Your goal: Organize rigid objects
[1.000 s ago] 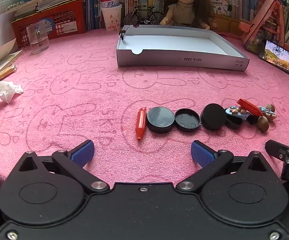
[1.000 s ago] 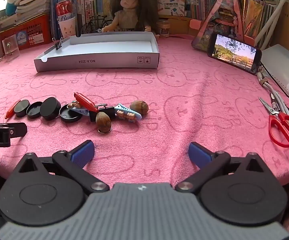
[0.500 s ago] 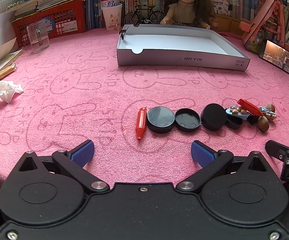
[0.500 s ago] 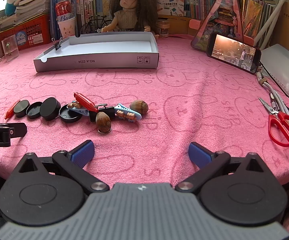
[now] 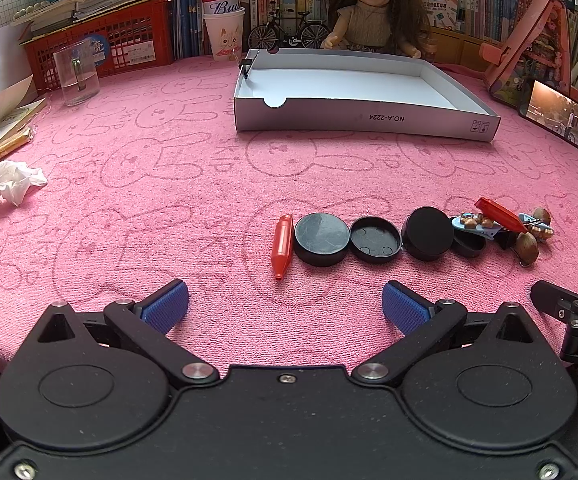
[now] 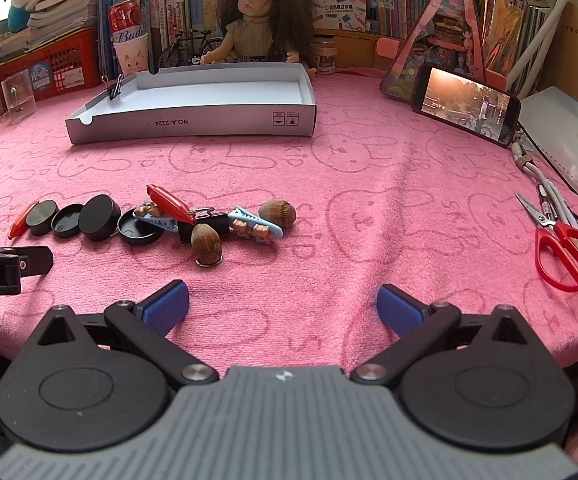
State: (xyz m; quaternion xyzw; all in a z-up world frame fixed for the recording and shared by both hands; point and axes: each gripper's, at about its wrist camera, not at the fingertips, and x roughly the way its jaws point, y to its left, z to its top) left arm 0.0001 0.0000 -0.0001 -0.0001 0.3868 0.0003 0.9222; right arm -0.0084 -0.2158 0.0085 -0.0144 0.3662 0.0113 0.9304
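A row of small items lies on the pink cloth: a red clip (image 5: 282,245), a black round lid (image 5: 321,238), an upturned black lid (image 5: 375,239), a third black lid (image 5: 428,233), then a pile with a second red clip (image 6: 169,203), blue hair clips (image 6: 254,226), a black binder clip (image 6: 208,224) and two brown nuts (image 6: 206,243). Behind them stands a shallow white box (image 5: 363,118), nothing in it. My left gripper (image 5: 285,307) hovers open just in front of the lids. My right gripper (image 6: 283,306) is open, near the table's front edge, right of the pile.
A doll (image 6: 263,20), books, a red basket (image 5: 101,44), a can in a paper cup (image 5: 223,20) and a toy bicycle line the back. A phone (image 6: 467,104) leans at the right, red scissors (image 6: 565,248) lie far right. A crumpled tissue (image 5: 7,186) and a glass (image 5: 76,76) sit left.
Neither gripper nor any object has moved. Only the picture on the phone's screen has changed.
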